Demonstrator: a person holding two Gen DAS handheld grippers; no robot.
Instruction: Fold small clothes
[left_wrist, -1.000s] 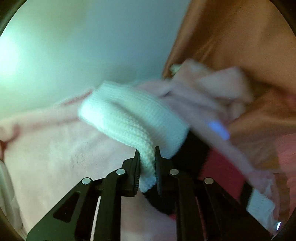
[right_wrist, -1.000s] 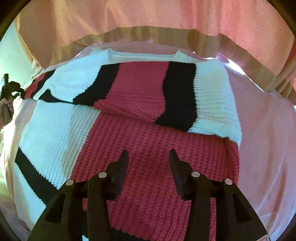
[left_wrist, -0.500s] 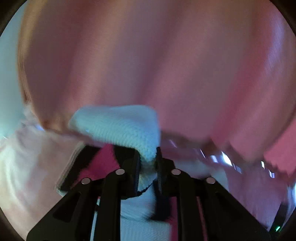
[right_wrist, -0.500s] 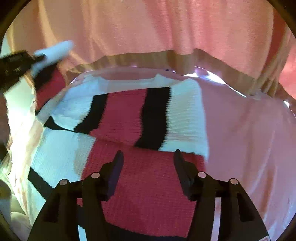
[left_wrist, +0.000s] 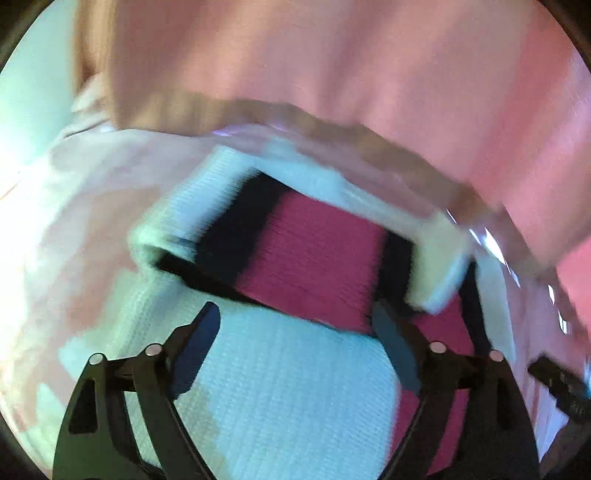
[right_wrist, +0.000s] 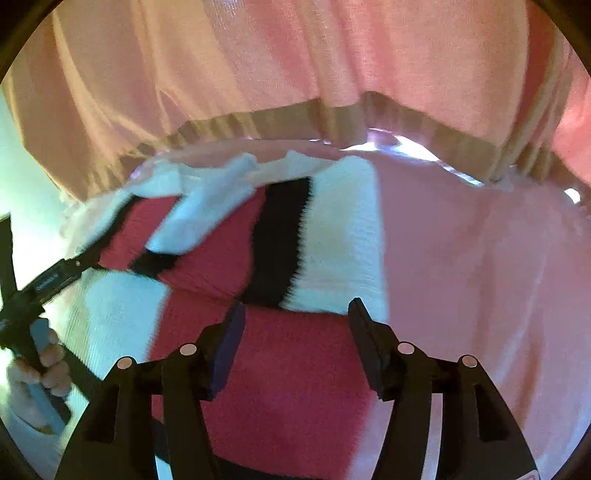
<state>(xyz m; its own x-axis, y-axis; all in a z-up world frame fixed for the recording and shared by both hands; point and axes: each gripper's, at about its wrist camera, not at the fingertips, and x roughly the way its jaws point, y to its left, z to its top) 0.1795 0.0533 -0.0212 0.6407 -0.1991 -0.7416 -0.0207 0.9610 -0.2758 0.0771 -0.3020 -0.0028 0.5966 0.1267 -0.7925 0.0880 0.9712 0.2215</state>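
A knitted sweater (right_wrist: 288, 365) with red, black and white stripes lies on a pink bed cover. Its two sleeves are folded in over the body; the left sleeve (left_wrist: 236, 229) lies across the top. My left gripper (left_wrist: 295, 325) is open and empty just above the white part of the sweater (left_wrist: 288, 398). It also shows at the left edge of the right wrist view (right_wrist: 79, 264), held by a hand. My right gripper (right_wrist: 295, 314) is open and empty above the red lower body.
A pink curtain (right_wrist: 295, 62) with a tan hem hangs behind the bed. The pink bed cover (right_wrist: 480, 277) spreads to the right of the sweater. A pale wall (left_wrist: 26, 103) is at the left.
My left gripper carried the white sleeve cuff across over the sweater, then opened and let it go. The sleeve now lies on the body. My right gripper stayed open, shifting slightly.
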